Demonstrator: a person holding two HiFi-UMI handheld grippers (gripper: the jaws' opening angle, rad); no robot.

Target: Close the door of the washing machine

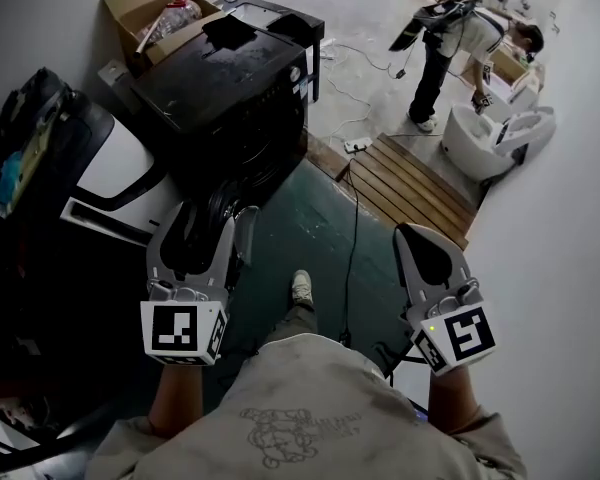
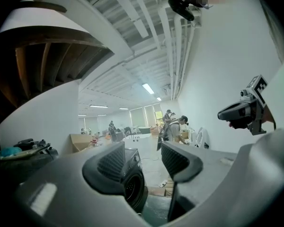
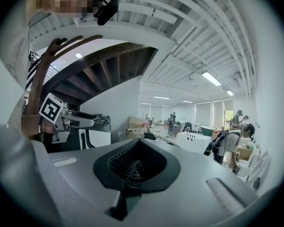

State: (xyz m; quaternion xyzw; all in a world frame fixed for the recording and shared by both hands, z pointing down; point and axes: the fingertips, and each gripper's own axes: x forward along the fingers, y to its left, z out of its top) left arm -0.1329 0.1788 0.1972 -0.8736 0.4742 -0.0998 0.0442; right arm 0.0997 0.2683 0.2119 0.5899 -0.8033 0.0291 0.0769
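Two grippers hang before the one black washing machine [image 1: 225, 93]: left gripper [image 1: 212, 220] spread and empty, right gripper [image 1: 417, 236] pressed together.

Black washing machine [image 1: 230, 98], teal floor [image 1: 315, 223], grey left gripper [image 1: 210, 214]

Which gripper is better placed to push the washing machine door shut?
Left, probably: the left gripper sits at the washing machine front, jaws apart; the right gripper hangs farther right, jaws together.
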